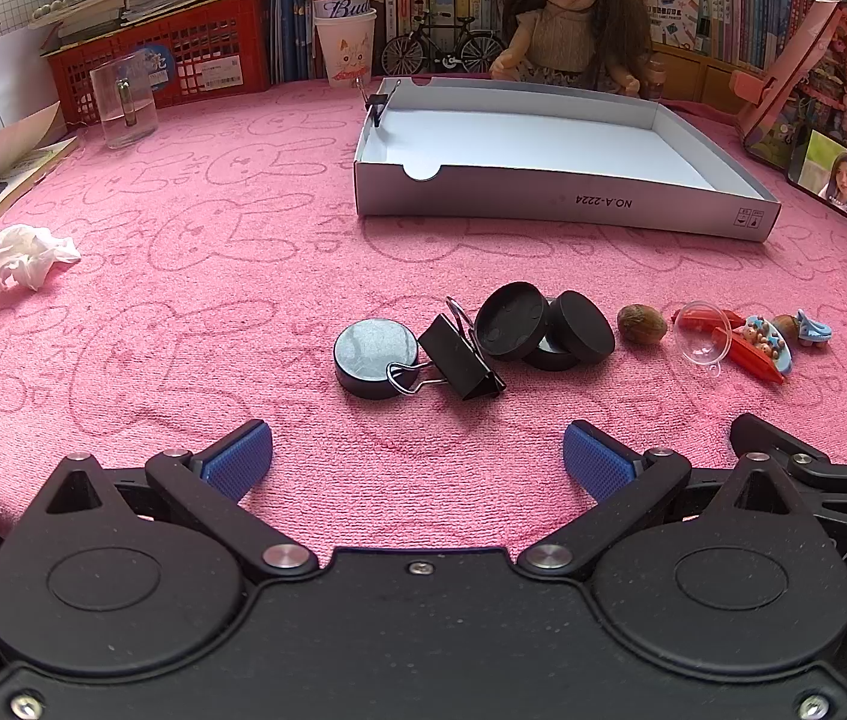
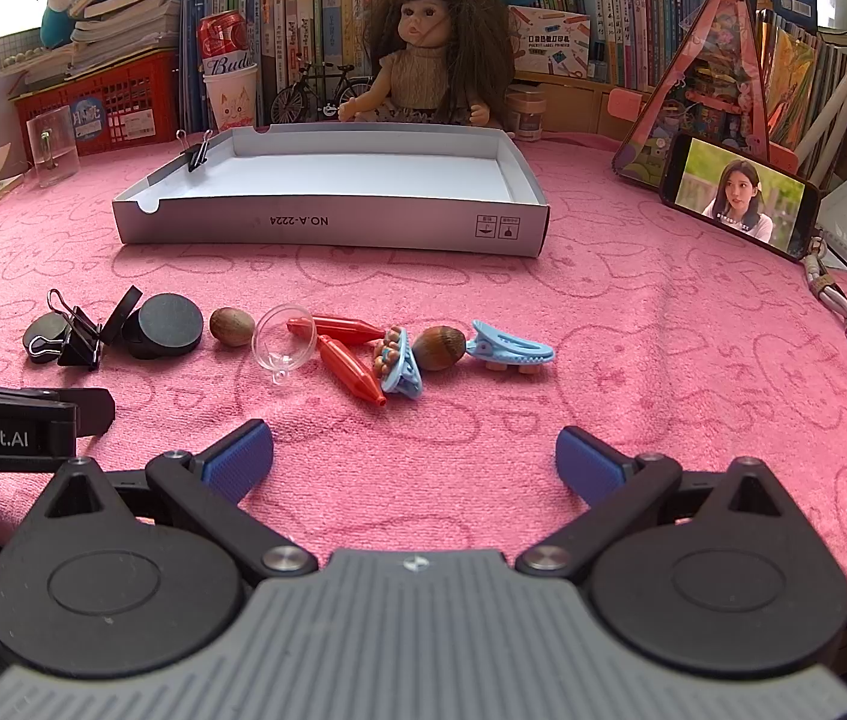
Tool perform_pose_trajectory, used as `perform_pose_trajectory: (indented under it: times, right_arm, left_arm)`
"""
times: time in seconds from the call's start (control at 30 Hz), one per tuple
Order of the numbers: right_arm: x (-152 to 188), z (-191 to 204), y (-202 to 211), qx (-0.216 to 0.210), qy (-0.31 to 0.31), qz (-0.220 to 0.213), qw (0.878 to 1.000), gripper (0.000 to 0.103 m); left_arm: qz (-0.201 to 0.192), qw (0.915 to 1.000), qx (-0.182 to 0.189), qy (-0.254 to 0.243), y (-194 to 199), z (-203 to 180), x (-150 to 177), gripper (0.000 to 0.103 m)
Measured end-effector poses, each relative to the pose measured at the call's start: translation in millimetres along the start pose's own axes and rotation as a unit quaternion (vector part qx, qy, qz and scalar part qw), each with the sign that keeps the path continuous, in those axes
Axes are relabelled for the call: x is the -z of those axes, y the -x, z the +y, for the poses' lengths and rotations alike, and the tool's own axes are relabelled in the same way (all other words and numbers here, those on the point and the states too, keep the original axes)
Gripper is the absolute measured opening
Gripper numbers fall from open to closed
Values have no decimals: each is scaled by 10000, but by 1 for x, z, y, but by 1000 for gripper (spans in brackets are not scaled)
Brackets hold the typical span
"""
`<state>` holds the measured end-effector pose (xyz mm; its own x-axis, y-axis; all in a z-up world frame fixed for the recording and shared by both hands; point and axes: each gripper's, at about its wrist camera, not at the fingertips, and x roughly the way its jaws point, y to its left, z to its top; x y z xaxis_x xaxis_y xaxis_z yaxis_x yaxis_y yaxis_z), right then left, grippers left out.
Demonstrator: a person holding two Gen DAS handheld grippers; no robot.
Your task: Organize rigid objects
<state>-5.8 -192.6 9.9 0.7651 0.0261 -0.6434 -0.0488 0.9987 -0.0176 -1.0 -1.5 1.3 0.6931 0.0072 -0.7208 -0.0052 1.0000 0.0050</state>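
Left wrist view: left hand-held gripper (image 1: 417, 459) spread, empty, short of black discs (image 1: 543, 333) and binder clip (image 1: 462, 357) on surface. Box (image 1: 543, 204) beyond, seemingly empty. Next: closing on one piece.

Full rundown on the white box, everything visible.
The box is a shallow open tray, white, cardboard by the look, with low walls and a bare white floor. Its front wall bears upside-down print "NO.A-2224" and two small symbols; half-round notches cut the rim at the left corners. It sits flat on the pink cloth, in front of the doll. A small binder clip grips its left wall.
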Motion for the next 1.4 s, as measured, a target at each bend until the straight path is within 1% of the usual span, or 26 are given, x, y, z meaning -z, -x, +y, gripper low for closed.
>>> perform_pose_trajectory:
  times: [0.93,1.13,1.4]
  right_arm:
    - [1,0,1,3,-2,-12,10000,103]
    - [1,0,1,-1,2,-30,10000,103]
    - [3,0,0,-5,-3,-45,10000,103]
  left_arm:
    - [-18,10000,1,1,0,0,0,103]
    - [-89,10000,-3,13,3,2,0,103]
    - [-115,9999,65,-53,1,6,1,103]
